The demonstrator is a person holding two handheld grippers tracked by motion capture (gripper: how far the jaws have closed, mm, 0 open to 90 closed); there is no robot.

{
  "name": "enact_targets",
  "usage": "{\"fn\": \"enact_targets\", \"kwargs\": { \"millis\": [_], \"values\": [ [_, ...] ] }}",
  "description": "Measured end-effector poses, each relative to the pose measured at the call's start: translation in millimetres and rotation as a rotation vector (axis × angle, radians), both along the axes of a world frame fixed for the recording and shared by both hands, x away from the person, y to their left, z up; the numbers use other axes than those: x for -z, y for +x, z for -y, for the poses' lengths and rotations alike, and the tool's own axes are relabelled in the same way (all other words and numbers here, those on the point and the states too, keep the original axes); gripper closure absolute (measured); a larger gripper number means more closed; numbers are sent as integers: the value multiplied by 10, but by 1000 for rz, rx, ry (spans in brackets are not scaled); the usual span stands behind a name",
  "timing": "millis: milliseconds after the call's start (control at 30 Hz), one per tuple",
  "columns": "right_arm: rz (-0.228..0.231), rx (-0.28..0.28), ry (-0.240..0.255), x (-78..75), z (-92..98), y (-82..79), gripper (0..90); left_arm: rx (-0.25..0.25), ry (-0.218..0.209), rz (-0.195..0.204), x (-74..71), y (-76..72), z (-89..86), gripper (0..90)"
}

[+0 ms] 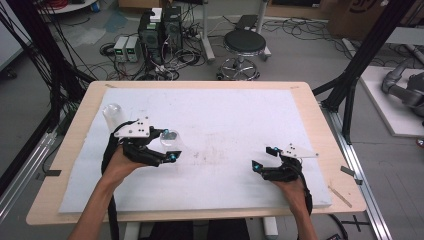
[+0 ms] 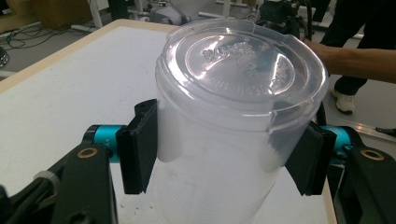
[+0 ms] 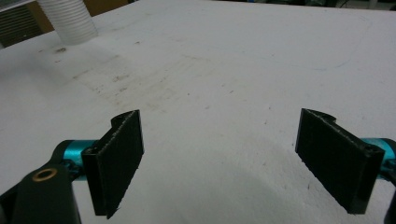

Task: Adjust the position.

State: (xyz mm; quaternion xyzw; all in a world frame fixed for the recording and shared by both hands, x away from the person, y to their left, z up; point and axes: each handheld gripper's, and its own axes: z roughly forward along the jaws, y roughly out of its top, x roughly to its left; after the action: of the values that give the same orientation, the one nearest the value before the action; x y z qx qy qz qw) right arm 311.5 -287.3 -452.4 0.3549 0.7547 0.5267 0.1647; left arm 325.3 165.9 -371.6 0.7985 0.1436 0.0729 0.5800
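Left gripper view: left tongs (image 2: pixel 224 151) clamp lidded cup (image 2: pixel 233 126).

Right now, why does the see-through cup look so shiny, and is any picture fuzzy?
In the left gripper view, room light glares in white patches off the clear cup's lid. In the right gripper view, the near black jaws are a bit soft and a grey shadow lies on the white board. The high view is grainy, and the cup looks faint.

Clear glossy plastic cup (image 2: pixel 219 140); matt white scuffed board (image 1: pixel 240 115); pale wood table (image 1: pixel 320 120) edge.
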Motion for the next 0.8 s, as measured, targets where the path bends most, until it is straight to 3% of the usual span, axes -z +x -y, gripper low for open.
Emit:
{"fn": "enact_targets", "kwargs": {
  "millis": [233, 500, 800],
  "values": [
    [9, -58, 29, -145, -29, 0, 149, 16, -4, -5, 2, 0, 26, 346],
    [33, -211, 77, -477, -173, 5, 149, 51, -18, -4, -23, -43, 123, 347],
    [29, -389, 74, -655, -475, 60, 149, 94, -23, -6, -29, -71, 281, 347]
  ]
}}
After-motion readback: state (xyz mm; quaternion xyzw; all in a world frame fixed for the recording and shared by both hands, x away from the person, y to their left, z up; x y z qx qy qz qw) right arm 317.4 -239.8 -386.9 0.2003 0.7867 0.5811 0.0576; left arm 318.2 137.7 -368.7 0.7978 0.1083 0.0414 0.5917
